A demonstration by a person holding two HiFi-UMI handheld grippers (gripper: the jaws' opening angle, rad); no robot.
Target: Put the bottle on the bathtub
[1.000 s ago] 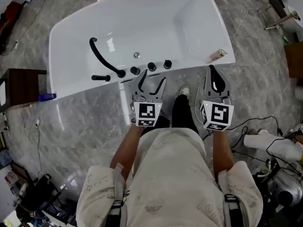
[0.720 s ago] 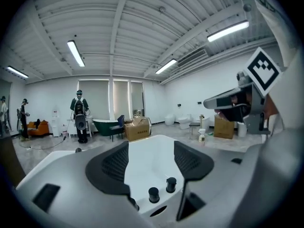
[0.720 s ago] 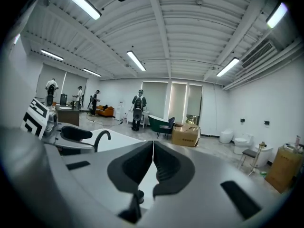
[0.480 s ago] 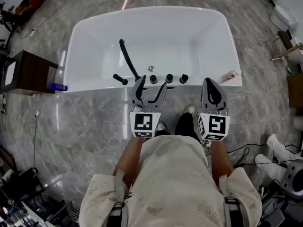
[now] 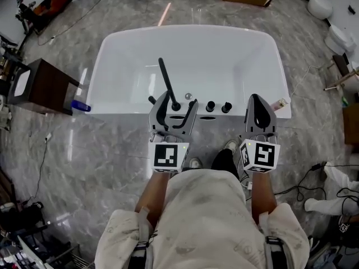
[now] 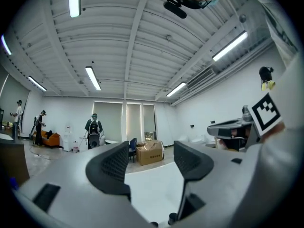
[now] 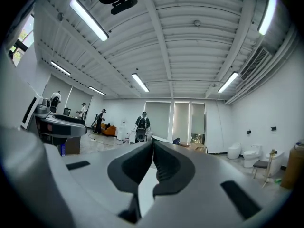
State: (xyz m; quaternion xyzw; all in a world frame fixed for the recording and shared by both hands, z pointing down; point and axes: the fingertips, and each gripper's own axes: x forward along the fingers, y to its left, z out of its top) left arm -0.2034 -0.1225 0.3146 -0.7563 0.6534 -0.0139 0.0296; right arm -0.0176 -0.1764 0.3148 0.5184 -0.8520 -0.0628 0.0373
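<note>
I wear a cream short-sleeved shirt [image 5: 207, 206] with a faint printed pattern, grey harness straps [image 5: 273, 248] with buckles over both shoulders, black trousers [image 5: 224, 160] and light shoes [image 5: 194, 163]. My left gripper [image 5: 180, 98] and right gripper [image 5: 256, 97] are grey-bodied tongs with curved black jaws, and each carries a white cube [image 5: 169, 156] printed with black square markers on its faces. Seen along the jaws, their bodies are smooth pale grey plastic with dark rectangular slots, and the black pads [image 6: 113, 167] have a fine dotted texture.
</note>
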